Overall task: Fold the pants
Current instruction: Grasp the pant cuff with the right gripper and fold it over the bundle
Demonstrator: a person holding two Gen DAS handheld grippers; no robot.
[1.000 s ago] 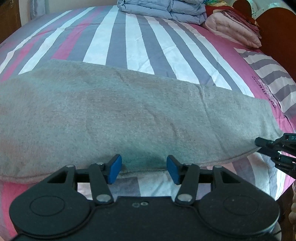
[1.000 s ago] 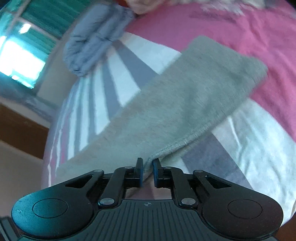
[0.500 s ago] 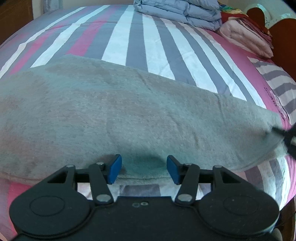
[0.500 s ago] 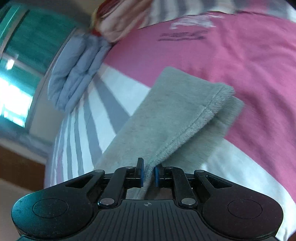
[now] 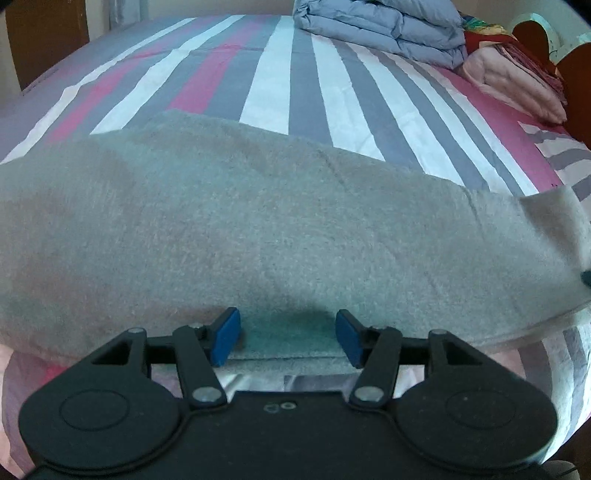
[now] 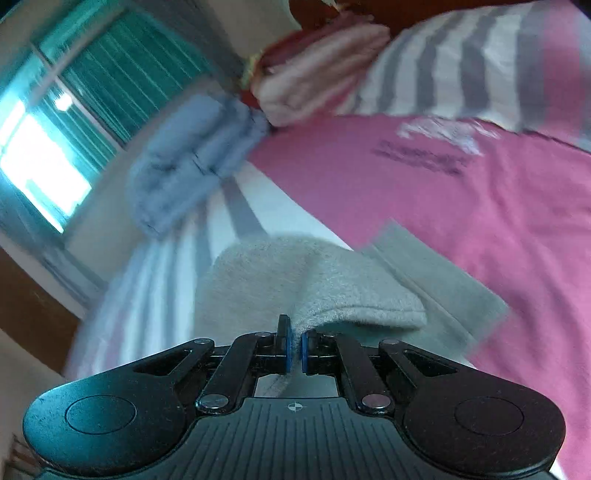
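R gripper [image 6: 294,349]: we are pinching one end of the grey pants [image 5: 258,229] between nearly closed jaws, and the fleece is bunching up right at the pads. That end is coming up off the bed and curling back over itself, w/ a second layer lying flat beneath it (hem or waistband, we cannot tell which).

L gripper [image 5: 287,339]: jaws are standing apart and opening a bit more, straddling the near long edge of the pants around mid-length. The pads are not pressing on the cloth, so we are holding nothing on this side.

Pants are lying lengthwise across the striped bedsheet [image 5: 280,74], looking like a single long band w/ the layers stacked, so we are judging the leg-on-leg fold as already done. The right end is lifting at the far right of the left-wrist view.

Progress, our judgement: approx. midway. The crosswise fold is just starting; we are expecting to carry the lifted end over toward the other end, lay it down, and perhaps fold once more.

Beyond the pants: folded blue quilt [image 5: 380,29] and pink bedding [image 5: 513,85] are sitting at the head of the bed, well apart.
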